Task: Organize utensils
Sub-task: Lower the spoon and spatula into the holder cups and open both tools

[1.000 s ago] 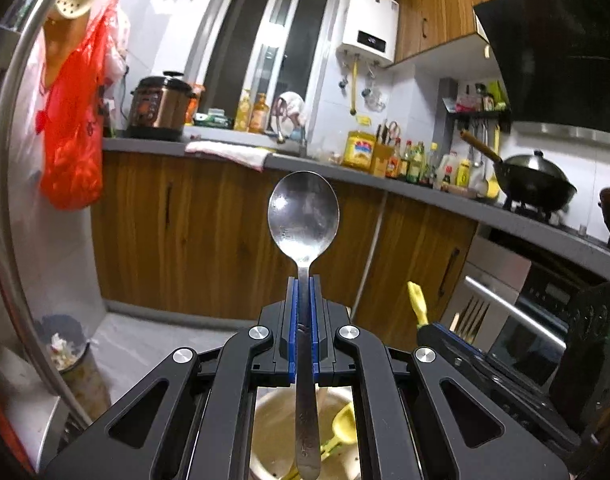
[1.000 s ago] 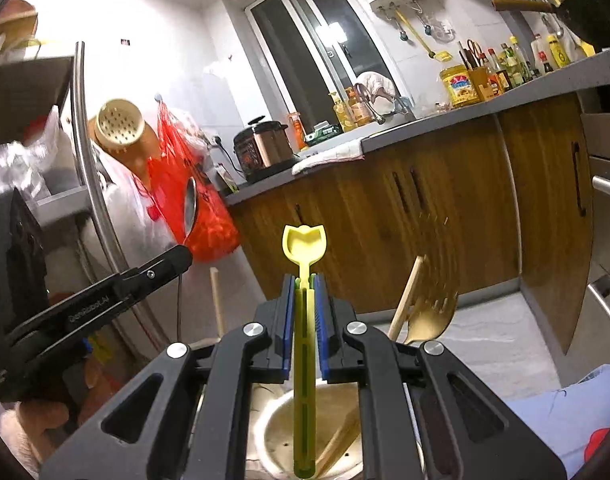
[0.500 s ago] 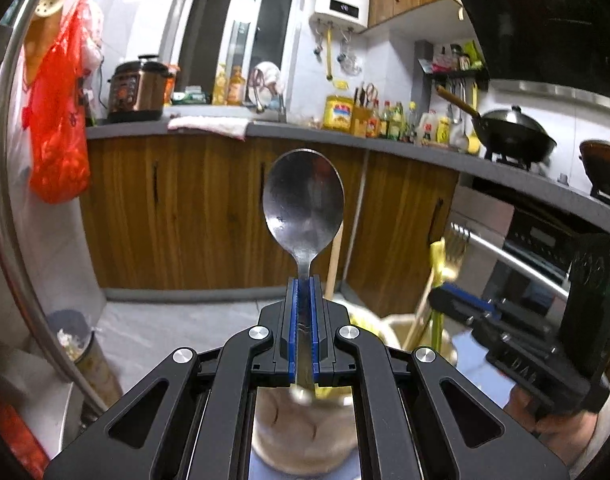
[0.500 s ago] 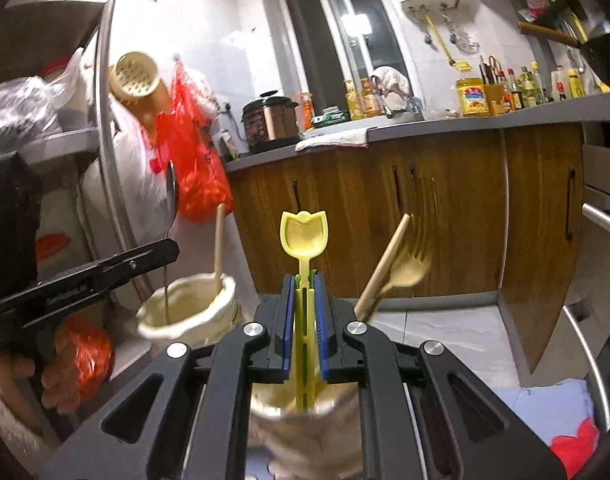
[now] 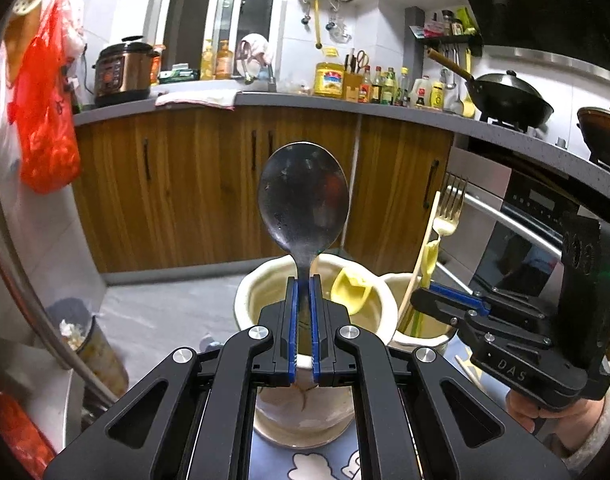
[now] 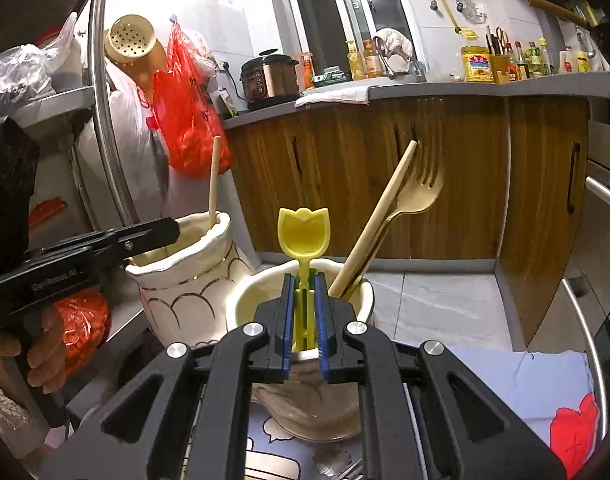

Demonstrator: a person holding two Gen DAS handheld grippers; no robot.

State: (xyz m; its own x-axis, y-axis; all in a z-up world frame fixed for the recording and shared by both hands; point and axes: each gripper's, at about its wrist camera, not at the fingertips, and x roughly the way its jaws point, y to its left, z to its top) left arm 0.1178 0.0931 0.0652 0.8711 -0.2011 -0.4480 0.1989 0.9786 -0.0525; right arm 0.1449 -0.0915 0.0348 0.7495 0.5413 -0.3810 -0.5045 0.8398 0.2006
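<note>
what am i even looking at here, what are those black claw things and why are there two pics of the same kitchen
Those black claws are hand-held grippers: a person carries one in each hand, and each has a wide-angle camera looking along its two fingers. So you get two views of one kitchen.

The left gripper is shut on the handle of a metal spoon, above a cream ceramic holder. In that view the right gripper appears at the side, with the person's hand under it.

The right gripper is shut on a yellow plastic spoon, over a second cream holder that already has a fork and a chopstick in it. Both holders stand on a patterned cloth.
</note>
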